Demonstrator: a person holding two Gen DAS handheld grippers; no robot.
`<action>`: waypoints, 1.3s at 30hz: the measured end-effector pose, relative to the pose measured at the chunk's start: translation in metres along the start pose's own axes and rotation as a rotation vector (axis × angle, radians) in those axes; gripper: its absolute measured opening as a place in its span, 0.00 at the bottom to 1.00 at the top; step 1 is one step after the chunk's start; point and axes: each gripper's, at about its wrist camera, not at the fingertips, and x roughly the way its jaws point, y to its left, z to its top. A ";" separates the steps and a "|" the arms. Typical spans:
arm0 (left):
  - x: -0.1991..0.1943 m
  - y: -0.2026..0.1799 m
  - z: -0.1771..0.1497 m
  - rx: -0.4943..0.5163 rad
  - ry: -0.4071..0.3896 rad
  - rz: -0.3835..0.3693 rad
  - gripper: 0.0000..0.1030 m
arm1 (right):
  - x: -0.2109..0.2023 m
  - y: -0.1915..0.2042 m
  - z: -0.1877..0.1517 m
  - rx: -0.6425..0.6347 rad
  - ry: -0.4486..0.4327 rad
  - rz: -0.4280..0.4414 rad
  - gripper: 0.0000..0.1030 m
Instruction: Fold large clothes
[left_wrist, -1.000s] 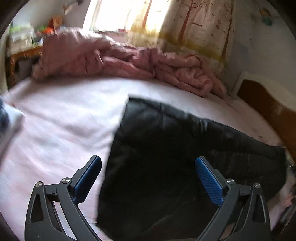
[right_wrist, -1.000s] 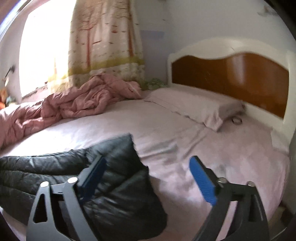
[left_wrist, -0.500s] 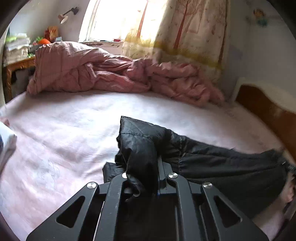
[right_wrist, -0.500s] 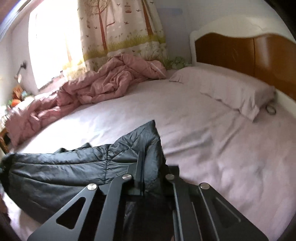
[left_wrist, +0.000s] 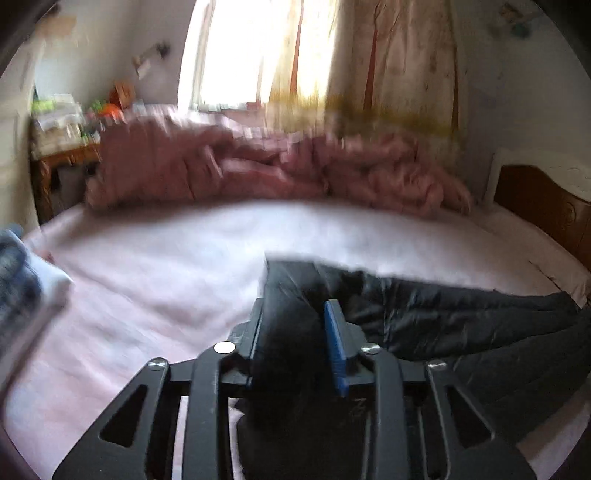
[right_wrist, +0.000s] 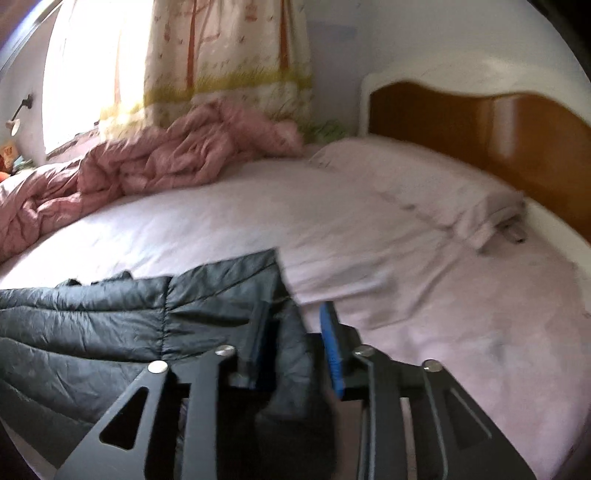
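Bed (left_wrist: 155, 258) — jacket (left_wrist: 461, 317) | both hand-held grippers slightly parted since earlier

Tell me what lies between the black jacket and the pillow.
Only bare pink sheet lies between the jacket and the pillow, shown in the right wrist view.
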 end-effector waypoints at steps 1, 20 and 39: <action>-0.011 -0.001 0.002 0.015 -0.031 0.006 0.32 | -0.013 -0.004 -0.001 0.002 -0.031 -0.014 0.32; -0.073 -0.078 0.012 0.061 -0.042 -0.128 0.47 | -0.077 0.084 0.065 -0.018 0.083 0.149 0.32; -0.078 -0.146 0.018 0.181 -0.047 -0.221 0.22 | -0.110 0.126 0.158 -0.126 -0.093 0.209 0.43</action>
